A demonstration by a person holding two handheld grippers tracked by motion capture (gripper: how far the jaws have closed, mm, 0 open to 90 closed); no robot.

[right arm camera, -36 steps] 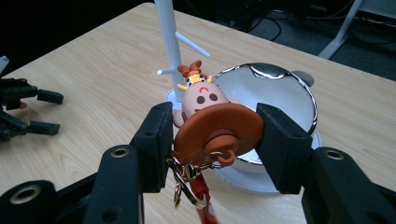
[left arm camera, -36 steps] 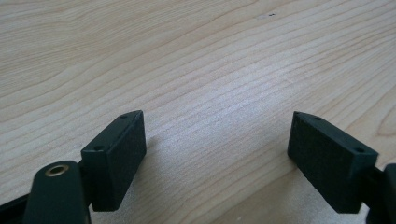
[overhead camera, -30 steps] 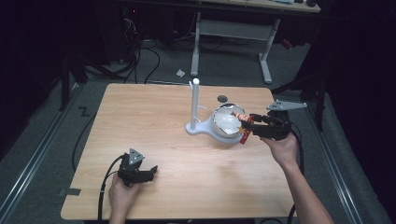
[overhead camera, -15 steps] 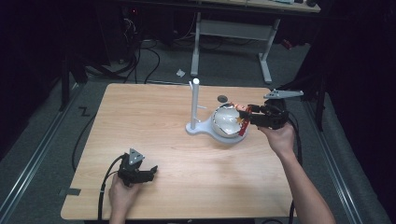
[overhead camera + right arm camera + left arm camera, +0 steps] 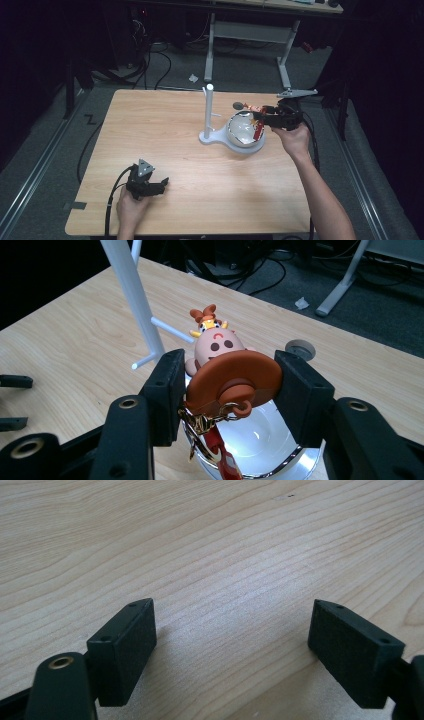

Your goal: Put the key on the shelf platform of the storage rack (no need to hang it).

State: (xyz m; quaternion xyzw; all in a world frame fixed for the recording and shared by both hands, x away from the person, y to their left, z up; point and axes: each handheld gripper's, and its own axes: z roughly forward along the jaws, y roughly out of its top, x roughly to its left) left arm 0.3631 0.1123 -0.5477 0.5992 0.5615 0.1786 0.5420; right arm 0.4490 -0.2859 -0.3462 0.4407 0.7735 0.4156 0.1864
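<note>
Two tools: our right tool clamps a cartoon keychain figure above the shiny bowl, partly hiding it; our left tool rests wide open, empty, on the near-left bench.

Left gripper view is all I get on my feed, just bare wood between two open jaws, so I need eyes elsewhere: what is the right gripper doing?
Observer: The right gripper is shut on a cartoon keychain figure, holding it over a shiny bowl.
Operator: Anything hanging from the figure?
Observer: Yes, a metal clasp and a red strap dangle from its underside toward the bowl.
Operator: What else stands near the bowl?
Observer: A white stand with an upright post and short side pegs rises beside it; the bowl sits on the stand's base.
Operator: And where is my gripper in all this?
Observer: The left gripper rests near the table's near-left corner, well apart from the stand.
</note>
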